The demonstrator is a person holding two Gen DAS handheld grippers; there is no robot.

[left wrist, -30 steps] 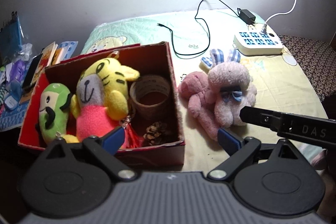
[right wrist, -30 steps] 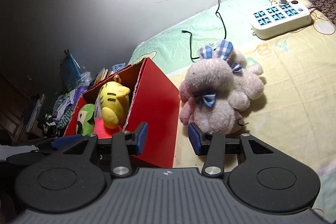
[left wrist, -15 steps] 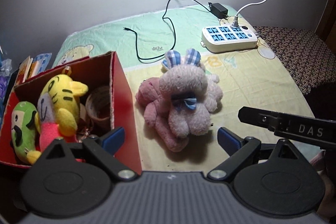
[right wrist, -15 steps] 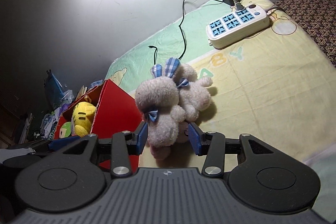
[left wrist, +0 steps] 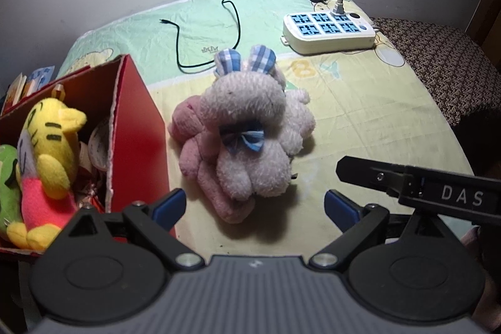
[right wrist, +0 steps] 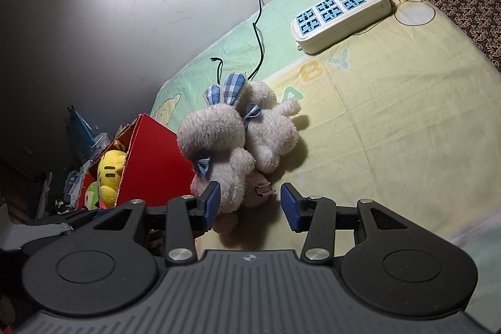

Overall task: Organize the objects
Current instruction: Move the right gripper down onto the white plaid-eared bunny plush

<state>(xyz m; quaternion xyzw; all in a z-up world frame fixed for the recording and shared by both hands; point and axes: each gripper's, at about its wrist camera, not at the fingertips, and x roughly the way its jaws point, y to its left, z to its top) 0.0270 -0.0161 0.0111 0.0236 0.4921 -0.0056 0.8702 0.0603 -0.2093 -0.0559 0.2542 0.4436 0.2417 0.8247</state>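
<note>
A pile of plush rabbits [left wrist: 247,127] lies at the centre of the left wrist frame on a pastel yellow-and-green bedsheet [left wrist: 369,102], just right of a red cardboard box [left wrist: 137,133]. The uppermost rabbit, pale and fuzzy with blue checked ears and a blue bow at its neck, rests on top of a pinker plush toy [left wrist: 191,146] whose limbs stick out at lower left. A second pale rabbit [right wrist: 272,130] lies against it on the far side, seen best in the right wrist frame. The left gripper [left wrist: 255,205] sits at the bottom of its frame, jaws spread wide and holding nothing, with the pile just beyond the gap between its blue pads. The right gripper [right wrist: 249,204] is likewise spread apart and empty; its left pad [right wrist: 211,202] appears to touch or nearly touch the lower edge of the pile. Its black body crosses the right side of the left wrist frame. Inside the box at left, a yellow tiger toy [left wrist: 50,152] in a pink shirt stands beside a green plush [left wrist: 7,177]. A white power strip [left wrist: 328,28] with blue sockets lies at upper right, a black charger cable [left wrist: 231,8] trailing across the sheet toward the rabbits.
</note>
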